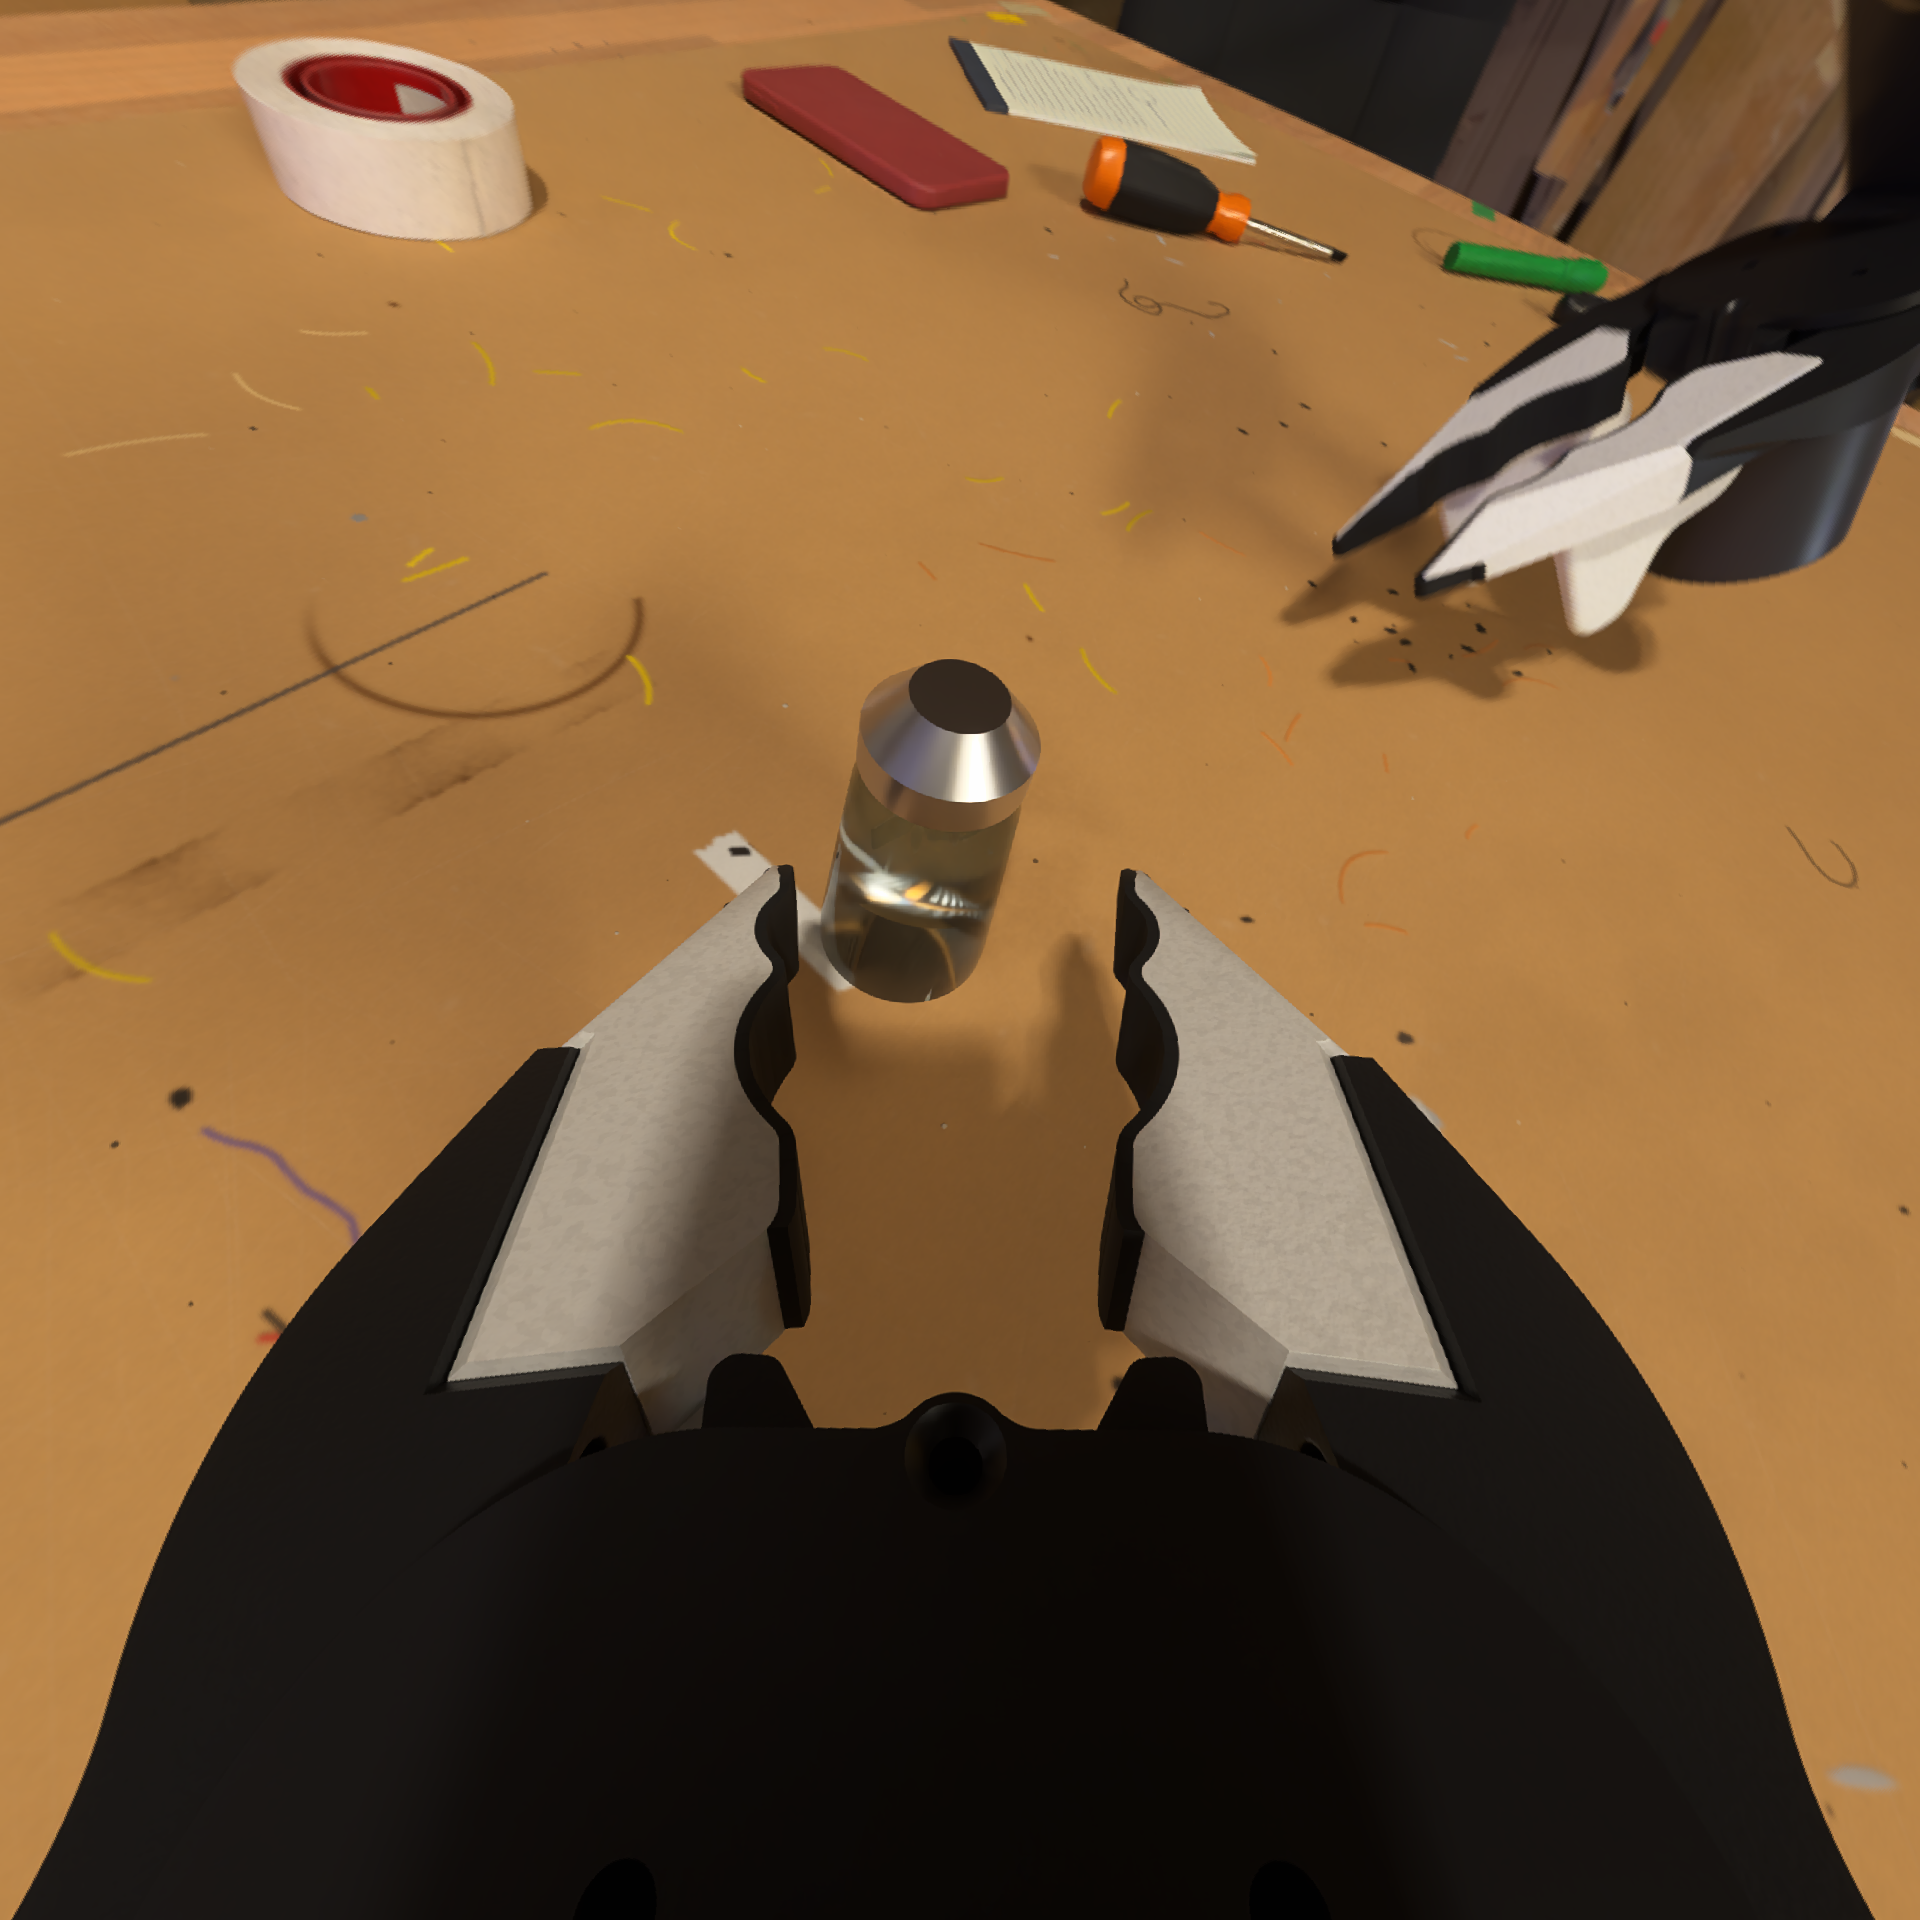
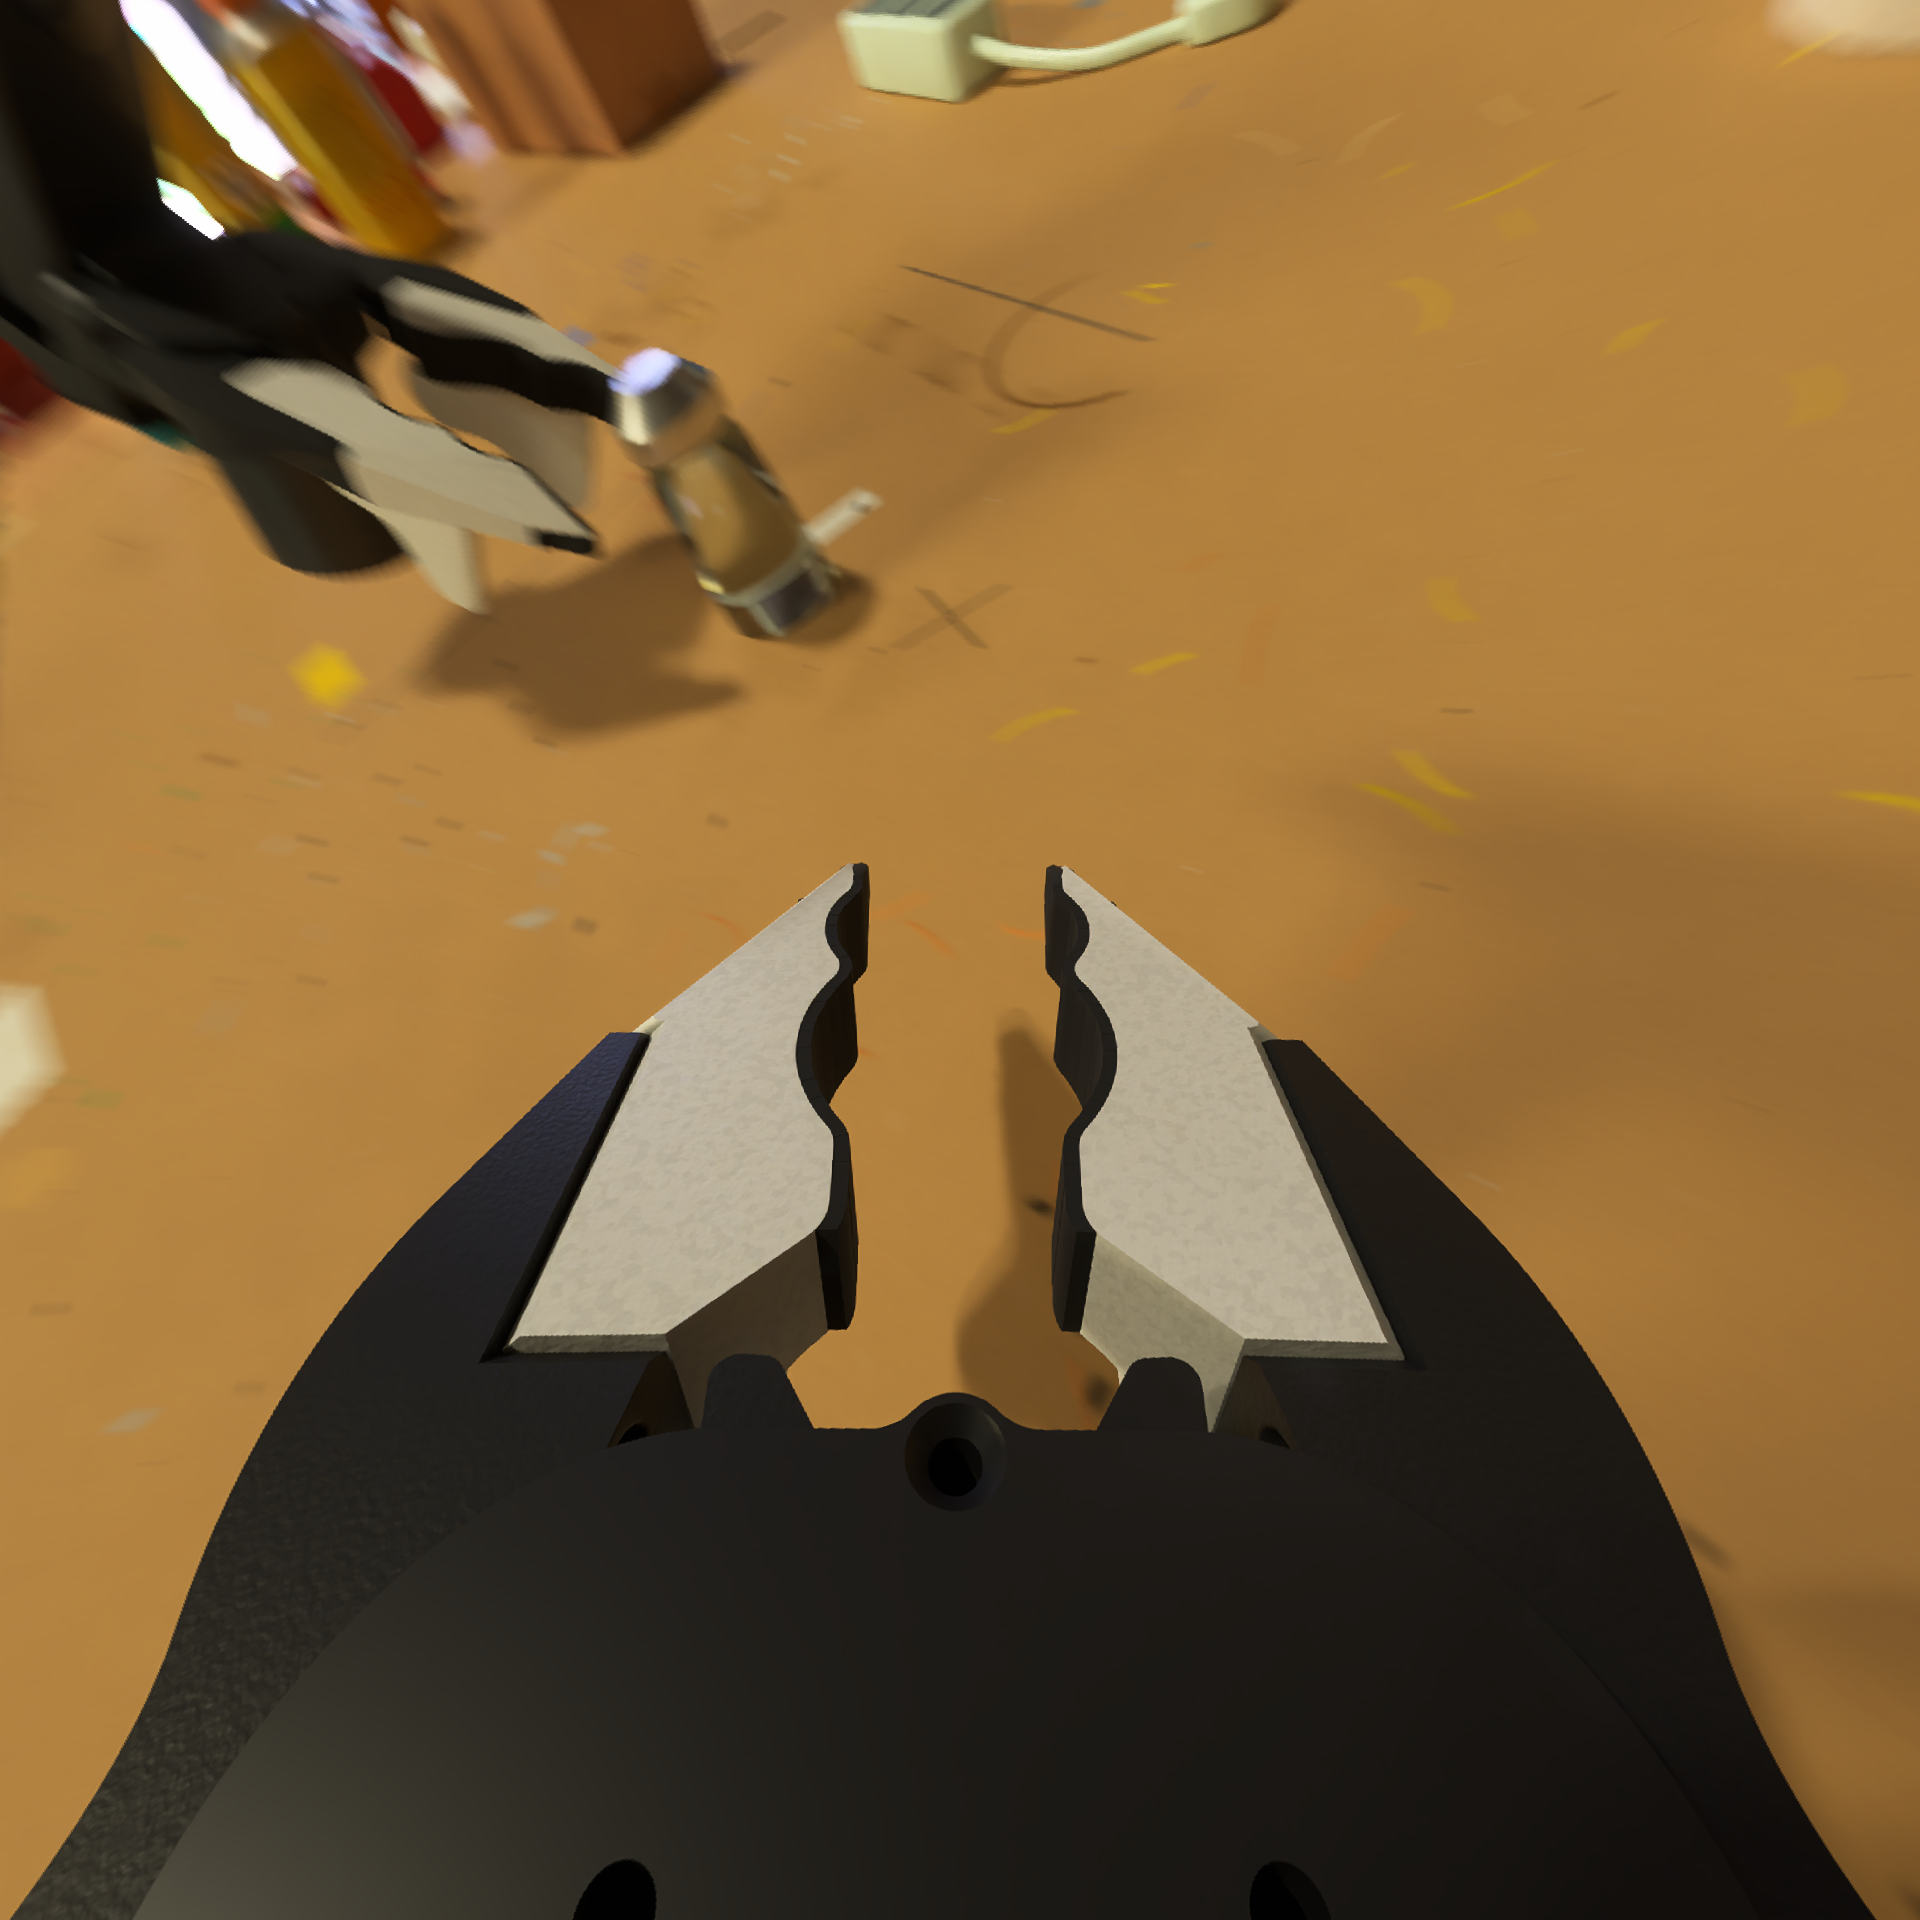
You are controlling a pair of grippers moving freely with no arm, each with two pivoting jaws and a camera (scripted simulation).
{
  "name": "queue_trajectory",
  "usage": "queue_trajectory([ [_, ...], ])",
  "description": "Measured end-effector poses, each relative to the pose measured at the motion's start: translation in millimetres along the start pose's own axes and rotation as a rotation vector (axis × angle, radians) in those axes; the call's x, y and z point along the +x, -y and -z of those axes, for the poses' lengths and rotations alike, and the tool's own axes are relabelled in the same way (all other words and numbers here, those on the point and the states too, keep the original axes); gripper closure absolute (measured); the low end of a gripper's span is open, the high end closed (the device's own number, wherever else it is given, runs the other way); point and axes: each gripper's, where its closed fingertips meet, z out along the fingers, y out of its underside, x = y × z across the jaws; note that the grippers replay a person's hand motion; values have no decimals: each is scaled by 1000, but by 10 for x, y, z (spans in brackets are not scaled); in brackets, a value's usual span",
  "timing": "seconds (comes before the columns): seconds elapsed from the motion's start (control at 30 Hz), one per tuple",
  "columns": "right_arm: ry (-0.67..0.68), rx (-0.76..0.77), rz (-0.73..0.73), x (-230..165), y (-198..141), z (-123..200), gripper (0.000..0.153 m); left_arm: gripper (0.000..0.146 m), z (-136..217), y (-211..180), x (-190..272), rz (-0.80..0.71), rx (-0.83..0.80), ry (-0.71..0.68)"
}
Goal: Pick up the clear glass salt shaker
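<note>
Your left gripper [image 1: 951, 883] stands with its jaws wide apart and nothing between them. The salt shaker [image 1: 928, 844] stands upright on the workbench [image 1: 1351, 1039] just beyond the fingertips, nearer the left fingertip than the right — you are off-centre. Judged from this, the step in hand is the final approach. Shift slightly so the glass body sits midway between the pads, advance until it lies in the curved notches, and close on the glass below the metal cap, not on the sloped cap, which would likely slip. Keep the fingers clear of the bench surface while you close.

The gripper points forward and somewhat downward, at about cap height in the right wrist view. That view is blurred, so whether a finger touches the cap cannot be told.

Your right gripper [image 2: 956, 873] is well apart from the shaker, low over bare bench, its jaws parted by a moderate gap and empty.

Farther off lie a tape roll [image 1: 384, 145], a red block [image 1: 873, 135], a screwdriver [image 1: 1174, 192], a notepad [image 1: 1112, 99] and a green marker [image 1: 1522, 267] — none in your path.
</note>
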Motion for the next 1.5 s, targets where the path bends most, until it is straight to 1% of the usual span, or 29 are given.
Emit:
queue_trajectory([
  [0.1,-213,-30,144,352,-54,267,119,83,-37,-57,-41,-44,-41,1],
  [0.23,-452,-67,236,751,-158,578,117,81,-85,-133,18,-83,-94,-1],
  [0.27,-480,-68,237,806,-179,629,117,81,-94,-159,35,-98,-109,4],
  [0.33,-493,-43,217,877,-189,708,117,78,-112,-222,56,-119,-153,22],
  [0.43,-451,27,162,929,-179,760,116,79,-115,-294,92,-142,-189,33],
  [0.6,-424,57,73,1025,-161,800,113,88,-111,-316,124,-171,-195,29],
  [0.77,-400,30,23,1065,-198,774,113,86,-117,-237,110,-143,-158,1],
  [0.87,-362,-7,-1,1059,-245,728,113,87,-137,-173,77,-132,-131,-20],
  [0.97,-301,-52,-41,1046,-297,672,115,91,-182,-102,42,-174,-109,-20],
  [1.1,-245,-53,-95,1053,-294,649,122,99,-232,41,33,-290,-37,-11],
  [1.2,-200,-36,-123,1051,-261,644,124,100,-200,207,0,-385,81,29],
  [1.27,-146,-26,-130,1015,-236,637,135,105,-164,295,-44,-383,148,53],
  [1.3,-128,-20,-130,1008,-223,638,138,109,-154,316,-61,-364,160,51],
  [1.37,-131,2,-121,1006,-188,652,138,113,-135,343,-78,-332,173,33],
  [1.5,-127,52,-43,941,-116,690,139,113,-57,421,-89,-319,249,41],
])
